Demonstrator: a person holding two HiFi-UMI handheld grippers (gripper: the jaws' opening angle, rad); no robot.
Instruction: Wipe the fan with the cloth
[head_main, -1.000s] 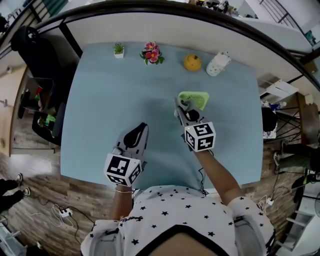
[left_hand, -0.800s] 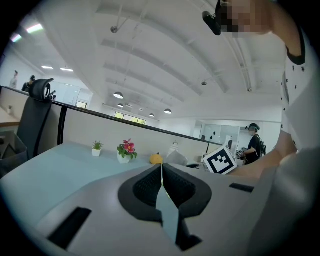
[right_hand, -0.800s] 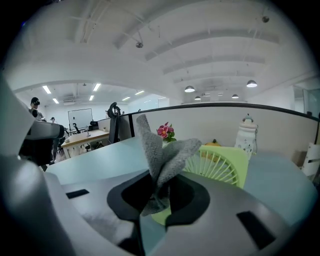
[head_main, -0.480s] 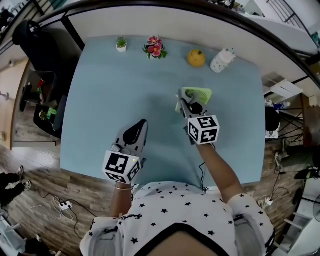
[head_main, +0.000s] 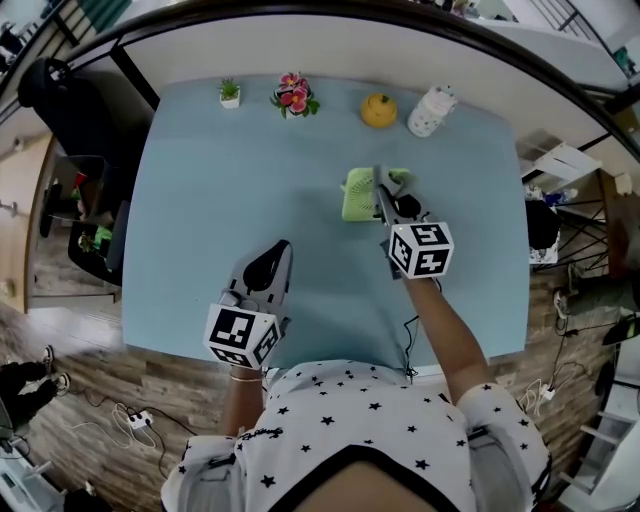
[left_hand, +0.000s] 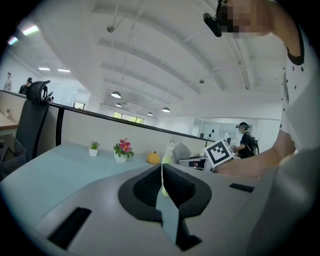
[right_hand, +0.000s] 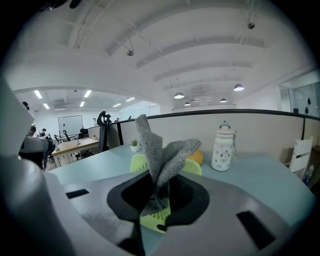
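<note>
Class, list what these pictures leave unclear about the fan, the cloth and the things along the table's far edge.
- Fan: in the head view the right claw covers its right side. In the right gripper view the cloth and the claw's body hide most of it.
- Cloth-to-fan contact: neither view settles it, and the cloth is too small in the head view.
- Bottle: its print is too small to read.

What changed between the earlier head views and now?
The right gripper, shut on the grey cloth, has moved rightward over the green fan, from its left edge to its right side. Nothing was picked up or let go. The left gripper stays where it was, shut and empty, and the bottle at the back is unmoved.
</note>
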